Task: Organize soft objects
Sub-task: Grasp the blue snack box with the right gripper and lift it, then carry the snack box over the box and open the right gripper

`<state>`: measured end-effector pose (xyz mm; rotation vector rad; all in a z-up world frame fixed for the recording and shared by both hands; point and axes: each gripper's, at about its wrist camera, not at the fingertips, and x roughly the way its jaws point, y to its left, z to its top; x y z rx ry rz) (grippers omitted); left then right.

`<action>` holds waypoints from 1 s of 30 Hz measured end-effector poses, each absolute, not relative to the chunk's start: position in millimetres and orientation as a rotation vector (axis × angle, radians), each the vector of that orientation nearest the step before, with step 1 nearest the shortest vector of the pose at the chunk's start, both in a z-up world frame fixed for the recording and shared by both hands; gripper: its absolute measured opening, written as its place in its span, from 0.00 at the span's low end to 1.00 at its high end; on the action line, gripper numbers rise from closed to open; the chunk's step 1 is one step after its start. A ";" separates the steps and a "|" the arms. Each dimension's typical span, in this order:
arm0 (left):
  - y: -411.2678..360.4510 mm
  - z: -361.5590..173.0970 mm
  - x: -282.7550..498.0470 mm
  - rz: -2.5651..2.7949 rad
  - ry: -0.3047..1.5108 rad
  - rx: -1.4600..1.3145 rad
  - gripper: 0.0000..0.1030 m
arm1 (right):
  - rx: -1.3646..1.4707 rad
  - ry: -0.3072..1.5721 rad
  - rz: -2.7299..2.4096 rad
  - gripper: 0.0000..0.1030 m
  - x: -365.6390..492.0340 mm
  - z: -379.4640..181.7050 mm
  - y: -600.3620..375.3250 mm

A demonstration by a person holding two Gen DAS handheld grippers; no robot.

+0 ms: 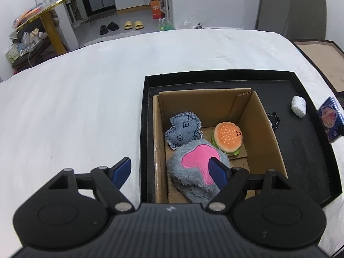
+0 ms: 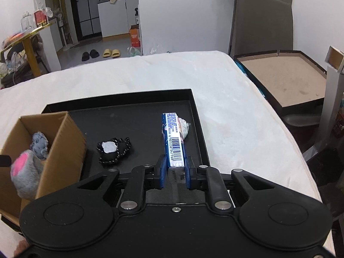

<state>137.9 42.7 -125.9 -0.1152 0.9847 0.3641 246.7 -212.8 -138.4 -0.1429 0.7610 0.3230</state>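
White bedding [image 1: 75,99] carries the black tray [image 1: 311,150], where my cardboard box [image 1: 264,133] holds the grey-and-pink plush [image 1: 193,172], denim toy [image 1: 183,130] and burger plush [image 1: 228,138]. My left gripper [image 1: 169,169] hangs spread wide over the plush (one finger touching it), while my right gripper [image 2: 174,171] is clamped on the blue tissue pack [image 2: 173,138] above the tray.

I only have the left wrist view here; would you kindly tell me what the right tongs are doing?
Observer: The right tongs are shut on a blue packet, over the right side of the black tray.
Operator: Thanks. What lies behind the right wall of the cardboard box?
Observer: A small black pouch with a white patch, lying on the tray.
Operator: Is anything printed on the packet?
Observer: A barcode faces up.
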 end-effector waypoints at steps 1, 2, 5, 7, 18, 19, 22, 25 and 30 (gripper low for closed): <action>43.0 -125.4 137.1 0.357 0.982 -0.113 0.75 | -0.137 0.764 0.324 0.16 246.0 -135.6 -212.1; 44.2 -124.7 136.4 0.346 0.983 -0.120 0.75 | -0.135 0.764 0.326 0.17 245.3 -133.5 -211.2; 48.4 -121.2 132.5 0.334 0.967 -0.134 0.75 | -0.142 0.759 0.336 0.16 241.0 -126.5 -205.6; 50.0 -120.7 130.1 0.331 0.961 -0.124 0.75 | -0.144 0.754 0.341 0.16 238.7 -122.2 -201.4; 66.9 -128.2 112.9 0.316 0.952 -0.180 0.72 | -0.151 0.721 0.383 0.17 226.4 -106.3 -170.4; 68.5 -129.1 111.1 0.315 0.950 -0.185 0.71 | -0.146 0.719 0.396 0.17 225.2 -104.7 -167.1; 73.9 -132.3 107.3 0.306 0.949 -0.212 0.67 | -0.106 0.725 0.446 0.17 222.8 -101.1 -161.6; 76.7 -135.7 104.6 0.296 0.945 -0.229 0.63 | -0.100 0.730 0.480 0.17 218.2 -99.0 -151.7; 80.5 -141.5 99.1 0.276 0.942 -0.269 0.50 | -0.088 0.738 0.518 0.17 213.5 -93.6 -138.2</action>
